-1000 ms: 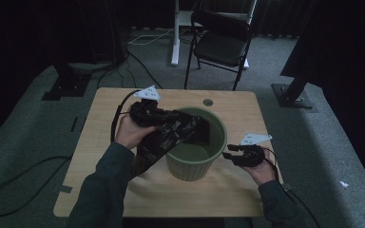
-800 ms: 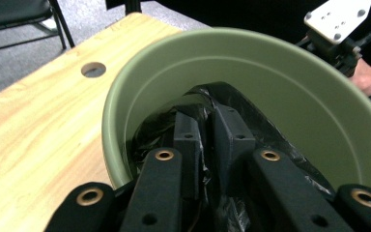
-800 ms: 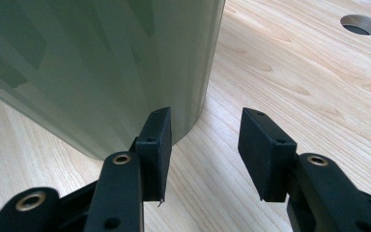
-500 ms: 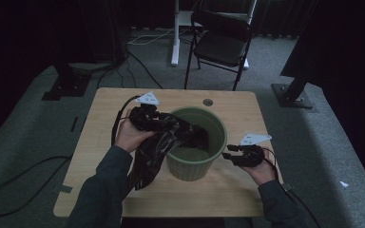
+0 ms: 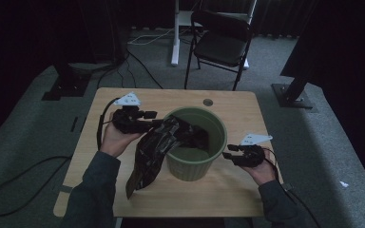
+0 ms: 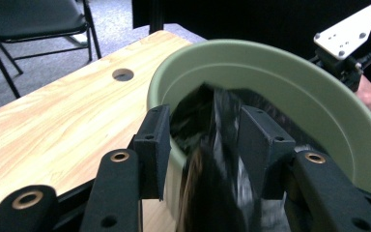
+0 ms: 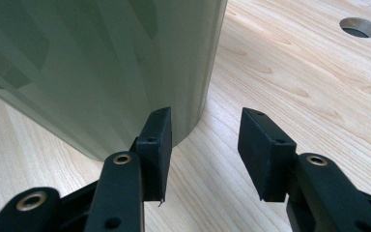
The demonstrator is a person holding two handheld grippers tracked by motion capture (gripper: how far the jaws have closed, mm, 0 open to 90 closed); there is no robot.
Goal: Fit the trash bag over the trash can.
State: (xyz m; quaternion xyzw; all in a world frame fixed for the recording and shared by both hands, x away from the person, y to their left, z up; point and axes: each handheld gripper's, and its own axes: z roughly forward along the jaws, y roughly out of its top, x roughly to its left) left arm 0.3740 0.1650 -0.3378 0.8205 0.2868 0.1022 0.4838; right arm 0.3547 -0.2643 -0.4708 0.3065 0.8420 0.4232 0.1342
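Over the green bin's (image 5: 195, 164) rim, unlabelled black bag (image 5: 147, 156) between just-opened left gripper (image 6: 207, 145); right gripper (image 7: 205, 150) wide, empty

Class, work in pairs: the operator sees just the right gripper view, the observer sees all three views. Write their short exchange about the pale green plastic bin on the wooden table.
Operator: I see the outer wall of the pale green plastic bin. Is anything in it?
Observer: Yes. A crumpled black plastic bag hangs over its rim, partly inside and partly down the outside.
Operator: Is the left gripper gripping that bag?
Observer: No. The bag lies between its jaws, but they have just been opening and now stand open.
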